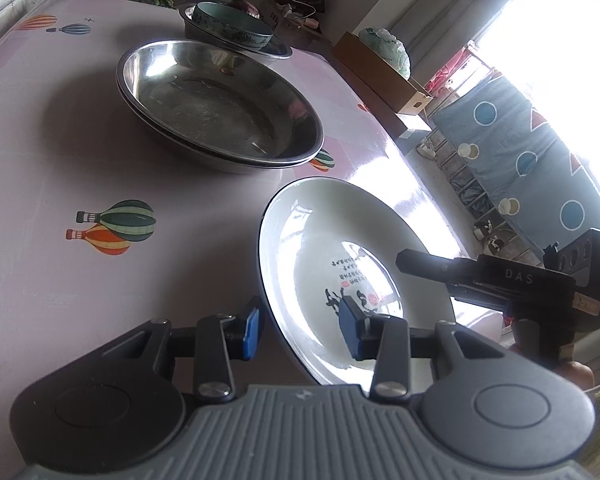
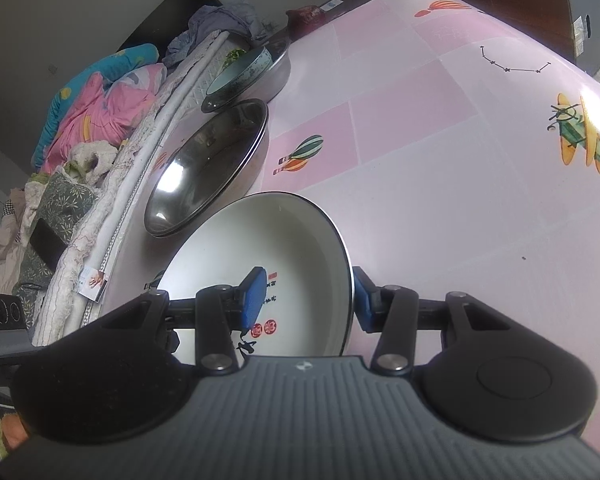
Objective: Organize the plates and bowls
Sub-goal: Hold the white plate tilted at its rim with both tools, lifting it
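Note:
A white plate (image 1: 332, 248) with black writing and red stamps sits on the pink table. My left gripper (image 1: 300, 330) straddles its near rim, jaws apart with a gap to the pads. My right gripper (image 2: 308, 302) straddles the opposite rim of the same plate (image 2: 276, 240), its right pad at the rim; it also shows in the left wrist view (image 1: 500, 280). Beyond stand two stacked steel basins (image 1: 220, 108) (image 2: 208, 164). Further back a teal bowl (image 1: 232, 26) (image 2: 240, 70) sits inside another steel basin (image 1: 276, 48).
The pink balloon-print tablecloth (image 1: 60, 140) (image 2: 440, 160) covers the table. A cardboard box (image 1: 380, 72) and a cabbage lie past the far edge. Bedding and clothes (image 2: 92, 120) are piled along the table's left side in the right wrist view.

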`<state>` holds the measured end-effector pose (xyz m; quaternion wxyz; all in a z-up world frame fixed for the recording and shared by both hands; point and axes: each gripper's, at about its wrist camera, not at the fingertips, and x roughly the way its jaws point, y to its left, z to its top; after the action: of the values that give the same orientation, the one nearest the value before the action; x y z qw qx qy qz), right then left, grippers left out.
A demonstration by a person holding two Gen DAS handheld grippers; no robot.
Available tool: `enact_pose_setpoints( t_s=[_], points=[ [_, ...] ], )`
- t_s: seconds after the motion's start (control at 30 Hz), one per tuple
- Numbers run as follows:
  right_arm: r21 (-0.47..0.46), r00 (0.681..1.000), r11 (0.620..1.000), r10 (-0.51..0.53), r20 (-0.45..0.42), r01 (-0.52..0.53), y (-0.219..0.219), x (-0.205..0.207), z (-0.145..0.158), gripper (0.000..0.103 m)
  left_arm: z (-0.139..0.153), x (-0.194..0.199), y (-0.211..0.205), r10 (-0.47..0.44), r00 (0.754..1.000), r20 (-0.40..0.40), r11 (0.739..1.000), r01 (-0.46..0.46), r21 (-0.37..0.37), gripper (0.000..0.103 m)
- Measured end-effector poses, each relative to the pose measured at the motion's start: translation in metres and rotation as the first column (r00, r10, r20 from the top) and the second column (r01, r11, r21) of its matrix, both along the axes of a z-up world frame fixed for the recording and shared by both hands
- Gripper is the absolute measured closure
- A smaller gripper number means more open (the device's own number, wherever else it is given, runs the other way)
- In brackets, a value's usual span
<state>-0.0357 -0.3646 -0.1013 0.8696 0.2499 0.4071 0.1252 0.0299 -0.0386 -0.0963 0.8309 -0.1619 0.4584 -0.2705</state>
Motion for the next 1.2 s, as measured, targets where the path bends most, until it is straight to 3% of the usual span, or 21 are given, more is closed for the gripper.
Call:
enact_pose_setpoints(
  t_s=[0.5,0.83,1.2],
  points=[
    [-0.076,0.993,0.991,-0.107,0.047,0.11,-0.001,-0.026,0.006,0.059,0.002,0.001,0.002,0.006,0.999,0.043,0.997,-0.01,0.08,0.063],
    [-0.147,0.994,0.985,-0.082,0.066,0.091,0.011,-0.045,0.0,0.062,0.005,-0.007,-0.006,-0.013,0.997,0.081,0.99,0.002,0.14,0.063],
    [-0.234,0.994,0.972,-0.014,0.104,0.038,0.026,-0.05,0.002,0.07,0.002,-0.003,-0.007,-0.005,0.999,0.051,0.994,-0.001,0.113,0.079]
  ],
)
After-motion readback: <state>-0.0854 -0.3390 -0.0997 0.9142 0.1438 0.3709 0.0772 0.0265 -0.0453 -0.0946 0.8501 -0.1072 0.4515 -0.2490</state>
